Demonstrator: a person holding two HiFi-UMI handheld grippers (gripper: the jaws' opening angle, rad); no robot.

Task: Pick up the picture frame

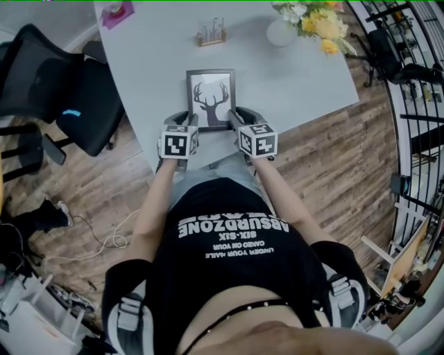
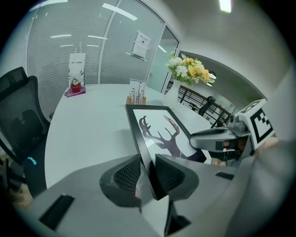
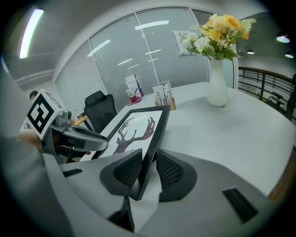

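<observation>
White vase [image 1: 281,32] stands on the grey table [image 1: 156,76], and yellow and white flowers [image 1: 320,22] fill it. In the head view it sits at 1 o'clock from the picture frame [image 1: 211,99]. A small wooden holder [image 1: 211,35] stands at 12 o'clock from the frame, with thin upright things in it that are too small to tell. A pink tray [image 1: 116,14] sits at 11 o'clock near the table's far edge, and the left gripper view shows a tall white bag [image 2: 77,67] standing on it.

The frame is black and shows a dark deer head with antlers. It is over the near part of the table, right in front of the person.

The left gripper [image 1: 191,123] is at the frame's 7 o'clock corner. Its 2 pads pinch the black edge between them. The right gripper [image 1: 232,119] is at the 5 o'clock corner and pinches the other side edge the same way. In both gripper views the frame tilts, with its near end raised. A black chair [image 1: 83,104] stands at 9 o'clock, beside the table.
</observation>
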